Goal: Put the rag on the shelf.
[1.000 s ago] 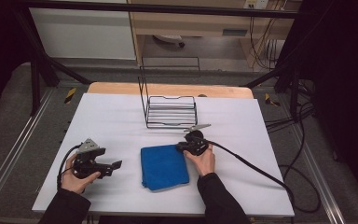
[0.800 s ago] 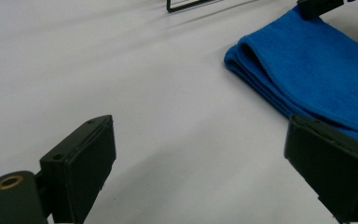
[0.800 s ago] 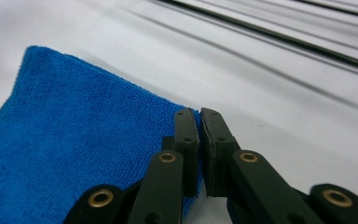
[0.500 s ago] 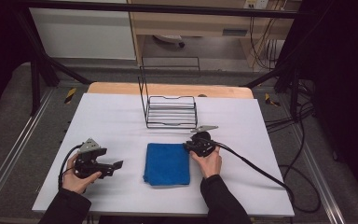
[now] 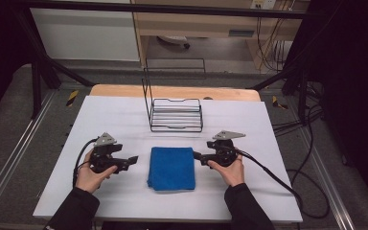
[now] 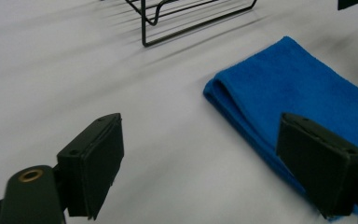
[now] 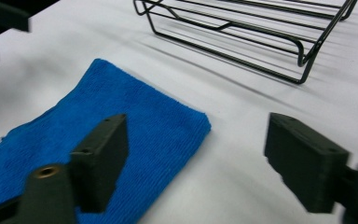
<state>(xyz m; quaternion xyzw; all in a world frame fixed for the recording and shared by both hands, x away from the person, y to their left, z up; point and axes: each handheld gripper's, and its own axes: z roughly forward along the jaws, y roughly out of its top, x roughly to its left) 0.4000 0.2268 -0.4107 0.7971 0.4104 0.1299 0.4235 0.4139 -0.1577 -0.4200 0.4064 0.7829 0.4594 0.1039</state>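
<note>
Folded blue cloth (image 5: 172, 167) flat on the white tabletop (image 5: 268, 191), midway between the 2 grippers and just in front of the wire rack (image 5: 176, 114); probably set there square and neat so either side can be reached. Left gripper (image 5: 133, 160) wide, nothing between the jaws, though just closing a little; aimed at the cloth's left edge, near but not touching. Right gripper (image 5: 196, 155) wide too, jaws just opened, empty, tips close to the cloth's right edge; looks like a release, cloth left lying free. Rack empty, likely the cloth's next place.
</note>
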